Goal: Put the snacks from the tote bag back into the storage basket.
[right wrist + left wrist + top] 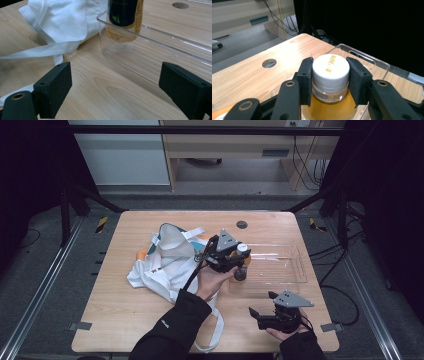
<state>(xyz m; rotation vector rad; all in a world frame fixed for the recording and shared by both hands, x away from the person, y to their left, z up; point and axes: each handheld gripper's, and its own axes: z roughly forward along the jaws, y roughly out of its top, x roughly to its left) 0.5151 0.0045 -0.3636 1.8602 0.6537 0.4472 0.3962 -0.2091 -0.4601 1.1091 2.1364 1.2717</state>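
Note:
A bottle [329, 100] of amber drink with a white cap [331, 68] stands upright between the pads of my left gripper [330, 72], which is shut on the cap. In the high view my left gripper [239, 254] holds it over the left end of a clear plastic tray [296, 272]. The bottle's dark label and base [123, 18] hang low inside the tray's corner [101, 30]; whether the base touches the floor I cannot tell. My right gripper [256, 316] rests near the table's front edge, open [117, 87], with nothing between its pads.
A crumpled white cloth bag [165, 260] with long straps lies left of the tray, one strap [37, 51] running toward the right gripper. Something orange [142, 254] peeks from under it. A round cable hole [242, 224] sits near the table's far edge.

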